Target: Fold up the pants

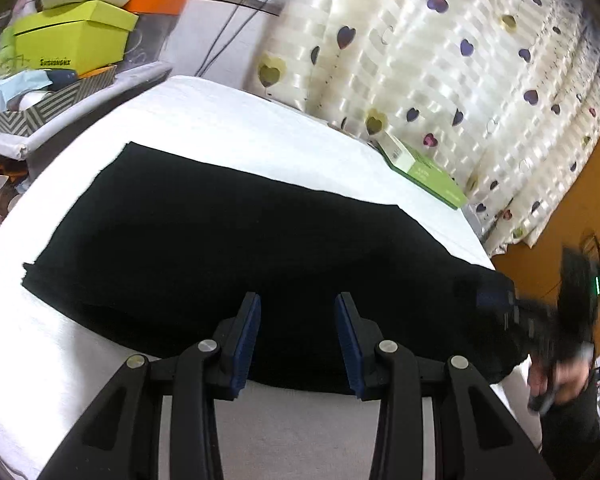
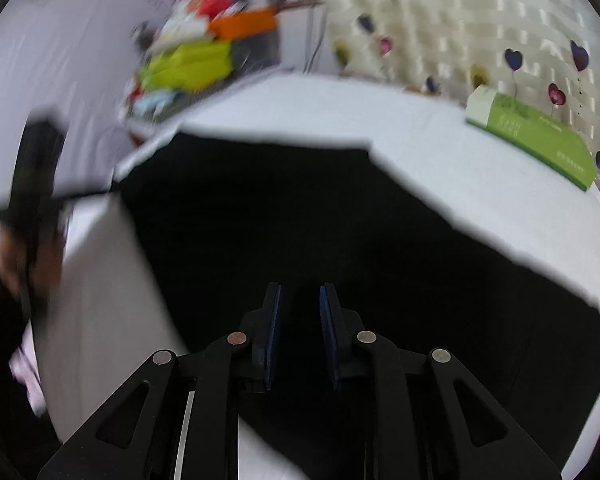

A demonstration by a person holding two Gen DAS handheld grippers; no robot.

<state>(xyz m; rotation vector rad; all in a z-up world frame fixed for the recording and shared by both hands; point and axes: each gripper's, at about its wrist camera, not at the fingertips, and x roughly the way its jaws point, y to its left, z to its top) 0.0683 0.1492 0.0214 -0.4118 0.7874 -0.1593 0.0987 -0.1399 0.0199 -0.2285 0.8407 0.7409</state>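
Both your left gripper (image 1: pixel 298 300) and right gripper (image 2: pixel 300 292) hover with jaws apart, holding nothing, over the flat pants (image 1: pixel 220 240) on the bench (image 1: pixel 220 120), so next pinch an edge to fold.

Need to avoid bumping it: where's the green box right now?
The green box lies at the white table's far right edge against the heart-print curtain, clear of the black pants.

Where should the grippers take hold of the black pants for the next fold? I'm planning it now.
A judgement: grip the black pants at the two corners of the narrow left end, coming in low from the left. That end lies flat with a straight, free edge on the white table, so it can be lifted and carried across toward the wider end.
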